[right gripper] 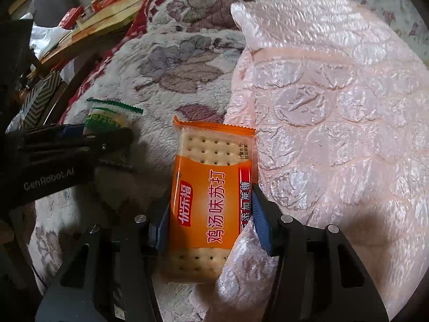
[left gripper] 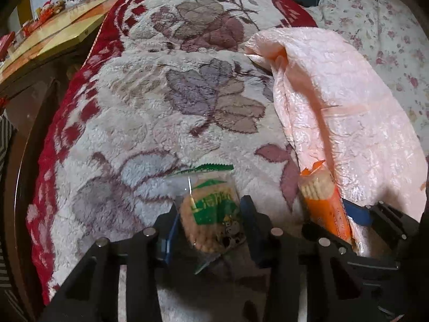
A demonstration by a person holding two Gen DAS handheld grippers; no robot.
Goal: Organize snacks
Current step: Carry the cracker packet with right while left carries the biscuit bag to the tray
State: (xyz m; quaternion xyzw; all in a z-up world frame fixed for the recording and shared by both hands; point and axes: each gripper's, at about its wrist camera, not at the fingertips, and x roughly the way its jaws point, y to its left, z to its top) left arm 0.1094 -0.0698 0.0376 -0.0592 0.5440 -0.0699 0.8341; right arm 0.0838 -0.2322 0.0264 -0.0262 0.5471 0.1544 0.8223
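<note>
The left tongs are closed on a green biscuit pack, its round biscuits squeezed between the blue pads and its zigzag edge sticking out ahead of the tips. Just to their right, the right tongs straddle an orange cracker pack; the pads appear to touch its long sides, so it looks gripped, though a fold of the pink quilted cloth is caught at the right pad. Both packs sit low over the flowered blanket on the bed, the orange one at the edge of the pink cloth. Beyond, to the left, a wooden table carries small red items. No sorted pile or container shows, so the organizing seems early: two packs picked up, neither yet placed.
</note>
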